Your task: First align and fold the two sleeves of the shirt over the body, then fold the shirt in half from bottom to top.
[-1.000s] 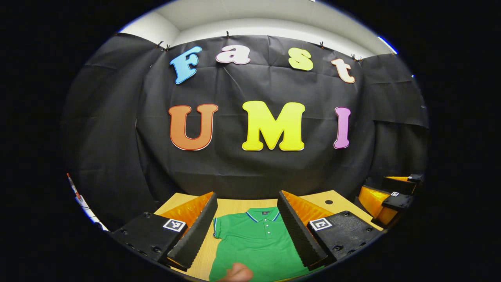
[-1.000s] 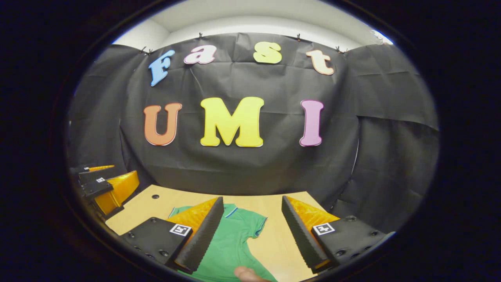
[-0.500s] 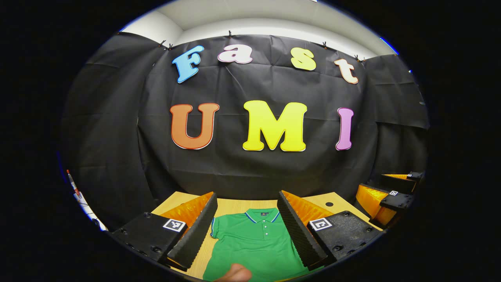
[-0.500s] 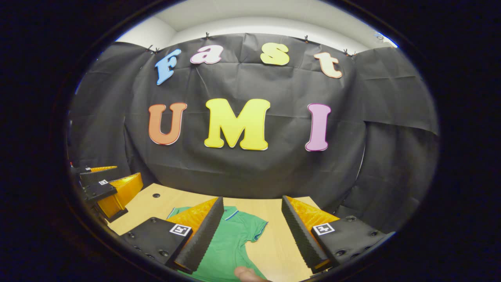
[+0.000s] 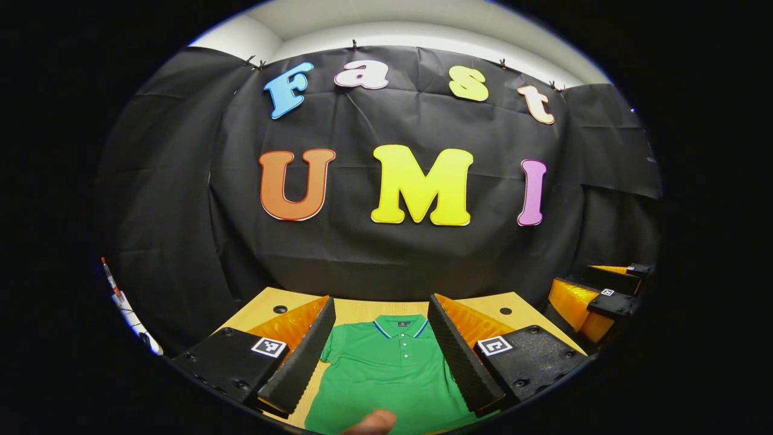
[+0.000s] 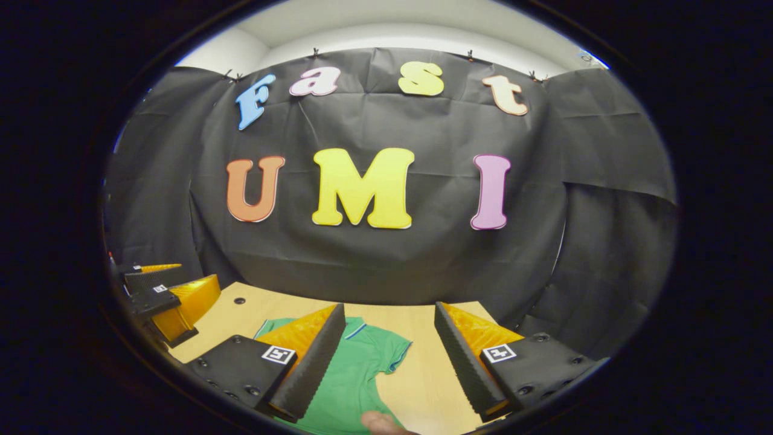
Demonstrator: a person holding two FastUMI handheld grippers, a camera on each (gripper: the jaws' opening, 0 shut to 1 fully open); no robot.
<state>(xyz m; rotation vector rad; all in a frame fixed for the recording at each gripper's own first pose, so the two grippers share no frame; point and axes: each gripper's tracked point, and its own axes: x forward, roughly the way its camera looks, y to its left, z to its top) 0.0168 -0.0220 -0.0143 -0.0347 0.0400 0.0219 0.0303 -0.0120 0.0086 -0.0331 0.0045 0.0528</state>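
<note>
A green polo shirt (image 5: 386,368) lies flat on the wooden table (image 5: 356,309) at lower centre, framed by the left gripper (image 5: 381,323), fingers spread and empty; the right gripper (image 6: 389,314), likewise released, hovers over its sleeve (image 6: 395,350).

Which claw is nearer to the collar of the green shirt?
Left. The left claw points straight at the collar; the right claw points beside the sleeve, off to the right.
</note>
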